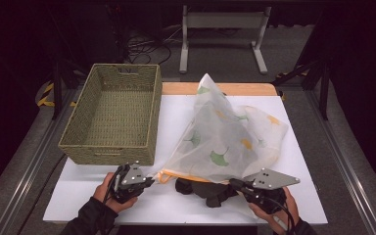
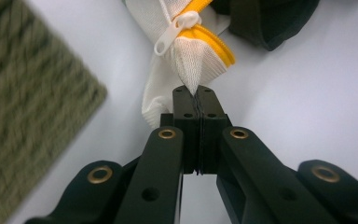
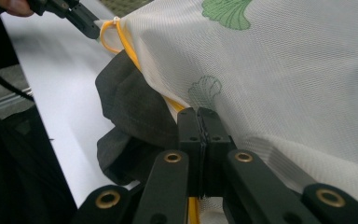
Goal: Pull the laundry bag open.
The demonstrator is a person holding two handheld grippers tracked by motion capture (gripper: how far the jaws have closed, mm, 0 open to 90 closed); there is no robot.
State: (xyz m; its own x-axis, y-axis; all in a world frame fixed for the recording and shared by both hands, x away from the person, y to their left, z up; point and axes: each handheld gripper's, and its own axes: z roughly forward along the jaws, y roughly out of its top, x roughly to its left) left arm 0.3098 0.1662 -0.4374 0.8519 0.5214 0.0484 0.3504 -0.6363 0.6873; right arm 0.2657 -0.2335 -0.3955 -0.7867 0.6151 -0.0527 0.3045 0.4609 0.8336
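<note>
Now my left fingers [image 2: 198, 93] pinch the mesh bag [image 1: 227, 134] at its zipper corner, my right fingers [image 3: 198, 114] clamp its yellow edge above the dark garment [image 1: 205, 188].

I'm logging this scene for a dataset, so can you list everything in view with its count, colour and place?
mesh laundry bag: one, white with green and orange leaf prints and an orange zipper edge, centre of the table, lifted into a peak
zipper pull: one, white, at the bag's corner by the left claw
dark garment: one, black-grey, at the bag's opening near the front edge
woven basket: one, olive green, left on the table
table: one, white top, wooden strip at the far edge
metal stand: one, grey, on the floor beyond the table
left claw: one, black, shut on the bag's corner
right claw: one, black, shut on the bag's zipper edge
hands: two, dark sleeves, bottom of the high view
</note>
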